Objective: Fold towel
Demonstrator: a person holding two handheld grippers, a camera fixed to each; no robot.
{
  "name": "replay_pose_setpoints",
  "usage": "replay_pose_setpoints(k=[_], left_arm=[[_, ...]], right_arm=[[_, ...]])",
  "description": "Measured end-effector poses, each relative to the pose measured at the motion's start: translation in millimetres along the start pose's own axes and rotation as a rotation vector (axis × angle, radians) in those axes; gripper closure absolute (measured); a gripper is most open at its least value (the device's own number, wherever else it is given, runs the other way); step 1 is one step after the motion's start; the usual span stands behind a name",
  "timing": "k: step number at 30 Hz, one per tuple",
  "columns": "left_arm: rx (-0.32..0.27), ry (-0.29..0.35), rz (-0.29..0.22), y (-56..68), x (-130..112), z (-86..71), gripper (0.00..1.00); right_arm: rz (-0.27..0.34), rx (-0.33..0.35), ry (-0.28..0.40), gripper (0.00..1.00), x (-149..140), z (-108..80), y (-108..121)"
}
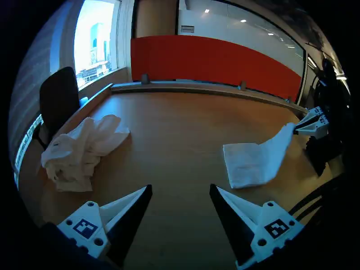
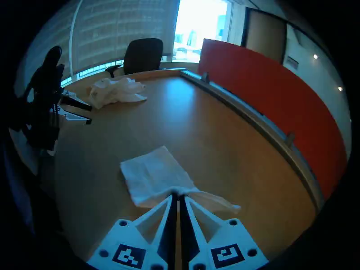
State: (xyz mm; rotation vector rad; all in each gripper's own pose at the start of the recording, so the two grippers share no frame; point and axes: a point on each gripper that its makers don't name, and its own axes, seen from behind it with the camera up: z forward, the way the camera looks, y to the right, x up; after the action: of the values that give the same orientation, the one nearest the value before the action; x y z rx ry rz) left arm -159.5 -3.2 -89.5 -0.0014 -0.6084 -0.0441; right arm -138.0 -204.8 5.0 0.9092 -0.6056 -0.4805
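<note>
Between the right gripper (image 2: 177, 198) fingers sat a pinched corner of the white towel (image 2: 150, 175). The fingers were pressed together on the cloth, with the corner raised off the wooden table (image 2: 202, 121) and the rest of the towel lying flat just ahead of the tips. The left gripper (image 1: 180, 186) fingers stood wide apart and empty over bare table, with the towel off beyond its right finger, well apart. A crumpled pile of white cloths (image 1: 81, 153) lay beyond its left finger, not involved.

The step looked like carrying the held corner across for a fold. Doing it well probably meant a firm pinch, a low straight carry over the flat part, and matching edges before release. The left gripper could have pinned the flat side to stop dragging. A one-corner pull risked a skewed fold.
</note>
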Motion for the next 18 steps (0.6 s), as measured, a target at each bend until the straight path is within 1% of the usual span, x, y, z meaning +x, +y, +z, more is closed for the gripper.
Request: replay_pose_setpoints(k=[9, 18], left_arm=[[0.007, 0.008, -0.012, -6.5, -2.8, -5.0, 0.05], [0.008, 0.017, -0.024, -11.4, -3.9, -7.8, 0.05]], right_arm=[[-0.030, 0.046, 0.017, 0.94, 25.5, 18.0, -17.9], [-0.054, 0.081, 0.013, 0.95, 37.8, 29.9, -33.5]])
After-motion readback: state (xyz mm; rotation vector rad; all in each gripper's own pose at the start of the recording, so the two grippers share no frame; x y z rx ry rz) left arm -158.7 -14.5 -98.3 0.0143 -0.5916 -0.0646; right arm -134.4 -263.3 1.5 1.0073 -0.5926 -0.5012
